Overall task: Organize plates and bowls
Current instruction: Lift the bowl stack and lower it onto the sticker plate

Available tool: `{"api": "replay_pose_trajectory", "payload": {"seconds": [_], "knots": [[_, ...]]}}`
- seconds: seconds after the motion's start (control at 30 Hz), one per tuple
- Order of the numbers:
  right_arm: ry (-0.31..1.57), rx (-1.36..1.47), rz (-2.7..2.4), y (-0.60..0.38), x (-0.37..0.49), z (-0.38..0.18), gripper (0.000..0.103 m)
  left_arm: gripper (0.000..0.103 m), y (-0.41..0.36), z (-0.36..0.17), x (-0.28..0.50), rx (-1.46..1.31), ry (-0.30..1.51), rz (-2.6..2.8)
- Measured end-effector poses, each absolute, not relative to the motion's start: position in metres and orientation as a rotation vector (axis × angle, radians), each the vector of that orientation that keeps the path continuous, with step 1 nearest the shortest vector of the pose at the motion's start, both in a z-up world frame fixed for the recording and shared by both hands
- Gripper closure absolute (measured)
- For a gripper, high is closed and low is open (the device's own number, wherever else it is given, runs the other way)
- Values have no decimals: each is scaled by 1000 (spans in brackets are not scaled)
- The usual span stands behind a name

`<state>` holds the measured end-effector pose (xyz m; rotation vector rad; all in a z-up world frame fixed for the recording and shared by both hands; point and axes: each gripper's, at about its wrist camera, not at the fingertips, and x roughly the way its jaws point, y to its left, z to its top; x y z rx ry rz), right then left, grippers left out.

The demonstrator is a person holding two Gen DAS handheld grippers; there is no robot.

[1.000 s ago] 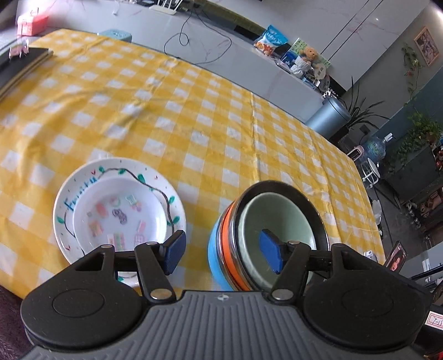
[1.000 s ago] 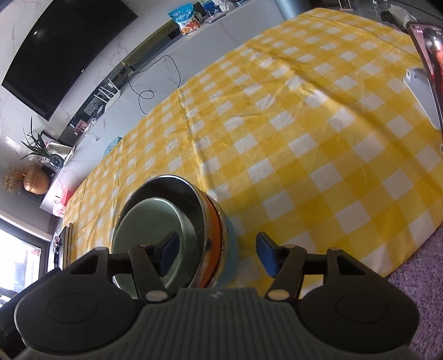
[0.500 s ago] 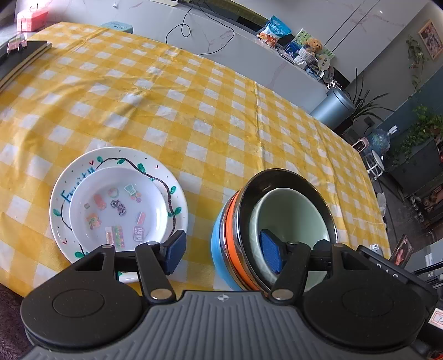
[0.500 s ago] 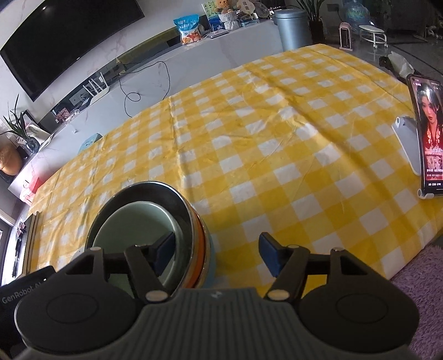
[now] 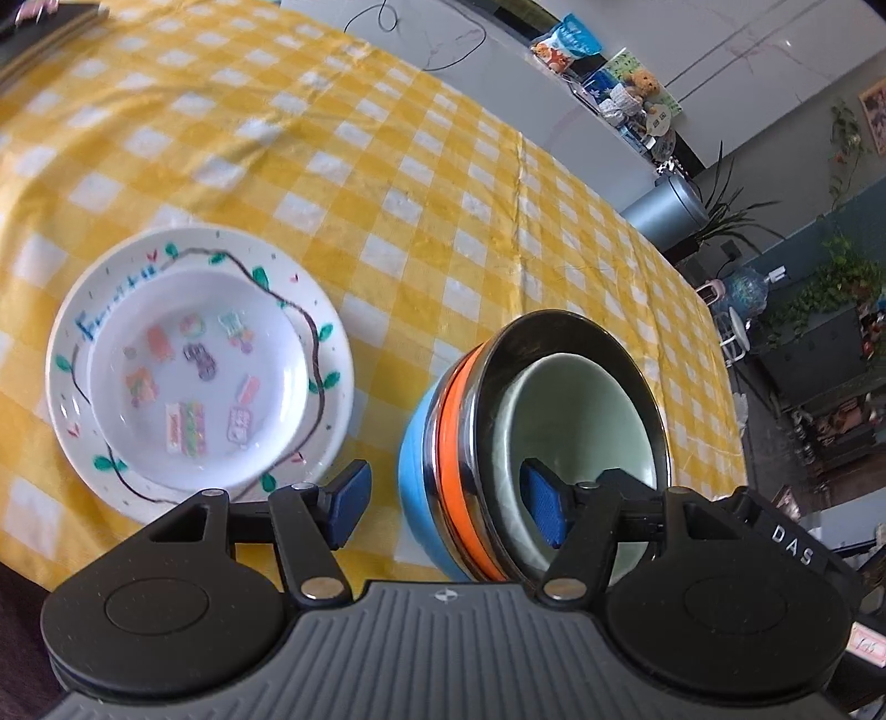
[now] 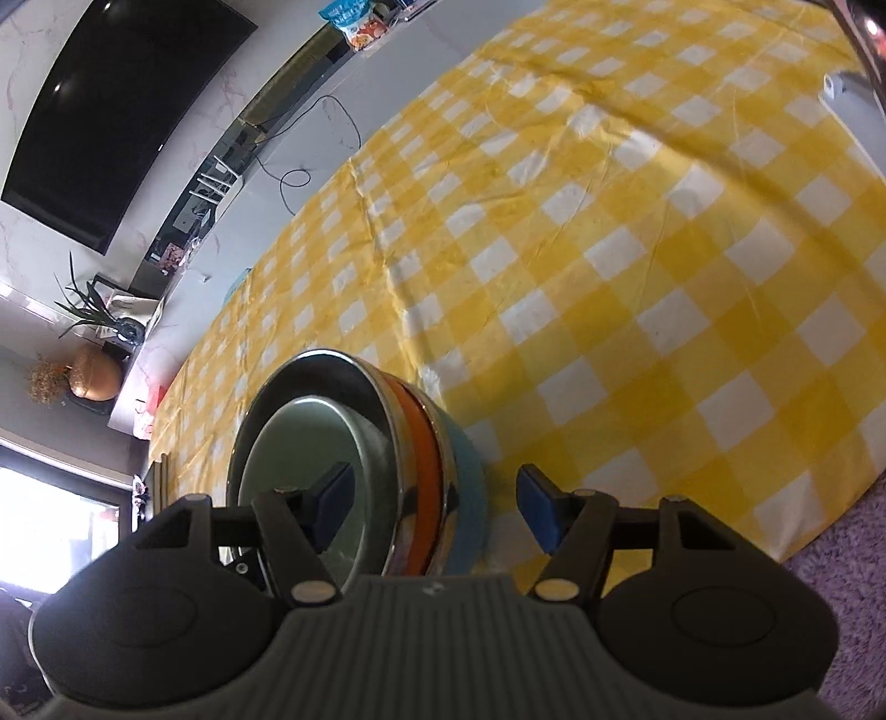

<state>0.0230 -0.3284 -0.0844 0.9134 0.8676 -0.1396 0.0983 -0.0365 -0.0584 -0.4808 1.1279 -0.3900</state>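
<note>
A stack of nested bowls (image 5: 443,443) stands on the yellow checked cloth: blue outermost, then orange, then steel, with a pale green bowl (image 5: 576,421) innermost. My left gripper (image 5: 446,507) is open and straddles the stack's left wall, one pad outside the blue bowl and one inside the green bowl, neither pressing. My right gripper (image 6: 432,501) is open and straddles the right wall of the same stack (image 6: 421,459) in the same way. To the left lies a small white sticker plate (image 5: 194,376) on a larger vine-painted plate (image 5: 326,332).
A phone on a white stand (image 6: 847,94) sits at the table's far right. Dark flat items (image 5: 50,22) lie at the far left corner. The table's near edge drops to a purple rug (image 6: 830,620). A sideboard with clutter (image 5: 626,94) runs behind the table.
Both grippers have sunk a little and rolled around the bowl stack. Their jaws keep about the same width. The bowls and plates have not moved.
</note>
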Motion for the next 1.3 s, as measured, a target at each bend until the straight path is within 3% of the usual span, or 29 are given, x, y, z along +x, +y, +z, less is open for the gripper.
{"api": "replay_pose_trajectory", "payload": {"seconds": [0.37,0.73,1.3], "knots": [[895,937,-94,-327,32,-100,44,38,-43,-60,103,-454,1099,-371],[897,938,-51,-332,35,-104,50,53,-52,-62,105,-431,1113,-392],[909,975,-82,-331,32,-104,55,56,-58,-56,101,-349,1089,-398]]}}
